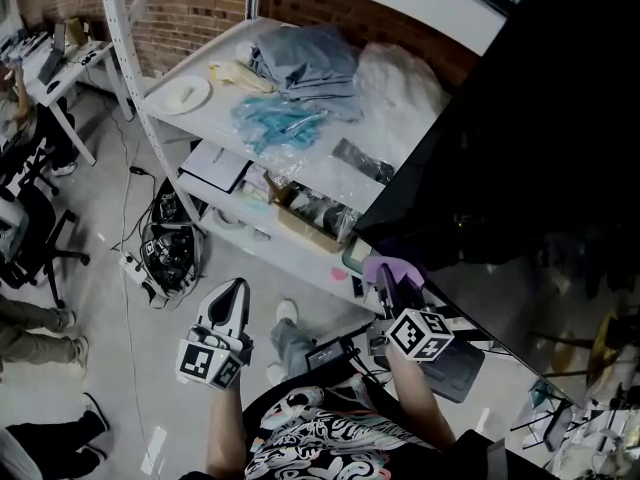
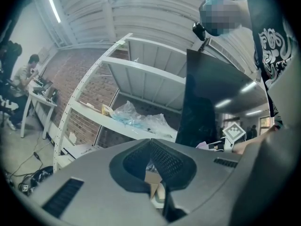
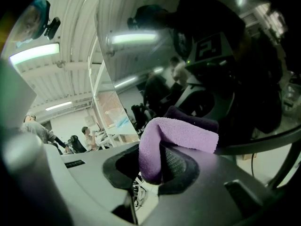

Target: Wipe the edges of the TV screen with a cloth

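Observation:
The TV screen [image 1: 520, 158] is a large glossy black panel filling the right of the head view. My right gripper [image 1: 388, 278] is shut on a folded purple cloth [image 1: 392, 265], which sits at the screen's lower left corner. In the right gripper view the cloth [image 3: 178, 133] bulges out from between the pads, close to the reflecting screen [image 3: 150, 46]. My left gripper [image 1: 237, 290] hangs lower left of the TV, over the floor, shut and holding nothing. In the left gripper view its jaws [image 2: 151, 150] meet, and the screen's edge [image 2: 207, 93] stands ahead on the right.
A white shelf rack [image 1: 330, 173] stands left of the TV, carrying a plate [image 1: 184, 94], folded clothes [image 1: 305, 60] and plastic bags [image 1: 280, 120]. Cables and a power strip [image 1: 165, 253] lie on the floor beneath it. An office chair [image 1: 35, 228] and a desk [image 1: 60, 63] are at far left.

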